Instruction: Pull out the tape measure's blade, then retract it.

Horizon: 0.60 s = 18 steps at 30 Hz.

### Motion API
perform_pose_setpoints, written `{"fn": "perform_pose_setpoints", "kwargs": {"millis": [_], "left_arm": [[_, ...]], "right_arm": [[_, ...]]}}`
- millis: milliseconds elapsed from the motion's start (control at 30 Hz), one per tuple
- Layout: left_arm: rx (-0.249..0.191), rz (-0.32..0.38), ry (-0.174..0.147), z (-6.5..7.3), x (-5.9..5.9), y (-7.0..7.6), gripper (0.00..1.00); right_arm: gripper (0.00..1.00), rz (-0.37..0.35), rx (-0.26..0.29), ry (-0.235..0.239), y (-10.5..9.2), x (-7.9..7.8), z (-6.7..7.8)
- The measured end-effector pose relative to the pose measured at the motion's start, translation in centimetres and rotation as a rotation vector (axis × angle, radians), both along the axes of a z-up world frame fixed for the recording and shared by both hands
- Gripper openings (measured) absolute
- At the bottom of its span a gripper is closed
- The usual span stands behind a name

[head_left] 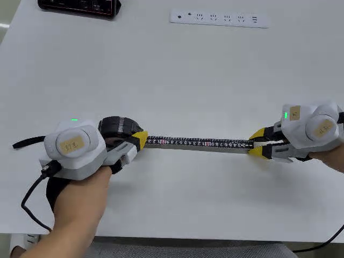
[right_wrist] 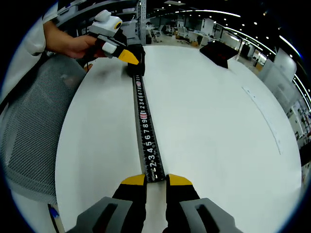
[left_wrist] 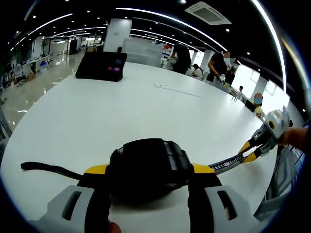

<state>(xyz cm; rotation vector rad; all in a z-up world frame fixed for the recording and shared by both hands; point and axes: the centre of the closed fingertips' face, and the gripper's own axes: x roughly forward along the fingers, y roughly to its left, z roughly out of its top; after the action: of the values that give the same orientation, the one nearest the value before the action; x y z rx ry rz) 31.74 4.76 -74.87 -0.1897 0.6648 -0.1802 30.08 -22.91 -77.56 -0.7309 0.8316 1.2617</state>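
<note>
Looking down on a wide white surface (head_left: 177,70), the head view finds a tape measure stretched out along the near edge, held at each end by a handheld gripper. Toward the near left corner, the left gripper (head_left: 135,144) has its yellow-tipped fingers (left_wrist: 97,170) closed around the black, rounded plastic tape measure case (head_left: 119,128), one finger on either side of the body. A thin black strap (head_left: 28,142) trails from the case toward the left edge. From the case's mouth, the dark, narrow metal blade printed with white numerals (head_left: 199,143) runs in a straight line just above the surface, parallel to the near edge, toward the right edge. There the right gripper (head_left: 256,143) pinches the blade's tip: in the right gripper view its two yellow-tipped fingers (right_wrist: 133,180) sit close together with the end of the blade clamped between them, and the numerals run away toward the case. Along the far edge lie a long white power strip (head_left: 219,18) and, nearer the far left corner, a flat black device (head_left: 79,6), both well apart from the work. Judging by the length of blade showing, the pull-out step looks largely or wholly done. What remains is the retraction, which would mean bringing the tip back toward the case under control so the blade feeds in without snapping.
</note>
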Motion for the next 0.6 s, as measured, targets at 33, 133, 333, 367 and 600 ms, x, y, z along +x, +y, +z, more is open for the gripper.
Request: {"fn": "perform_pose_setpoints", "kwargs": {"millis": [33,133,333,367,600], "left_arm": [[0.001,-0.002,0.002,0.04,0.01,0.00,0.60],[0.005,-0.005,0.005,0.06,-0.04,0.01,0.60],[0.007,-0.016,0.021,-0.04,-0.12,0.11,0.58],[0.008,-0.017,0.017,-0.07,-0.15,0.11,0.58],[0.003,-0.018,0.018,-0.11,-0.20,0.06,0.58]], "right_arm": [[0.11,0.001,-0.002,0.000,0.00,0.00,0.00],[0.11,0.001,-0.005,0.002,-0.01,0.02,0.00],[0.11,0.003,-0.020,0.005,0.04,0.05,-0.03],[0.11,0.004,-0.021,0.005,0.02,0.05,-0.04],[0.10,0.004,-0.022,0.010,-0.01,0.10,-0.07]]}}
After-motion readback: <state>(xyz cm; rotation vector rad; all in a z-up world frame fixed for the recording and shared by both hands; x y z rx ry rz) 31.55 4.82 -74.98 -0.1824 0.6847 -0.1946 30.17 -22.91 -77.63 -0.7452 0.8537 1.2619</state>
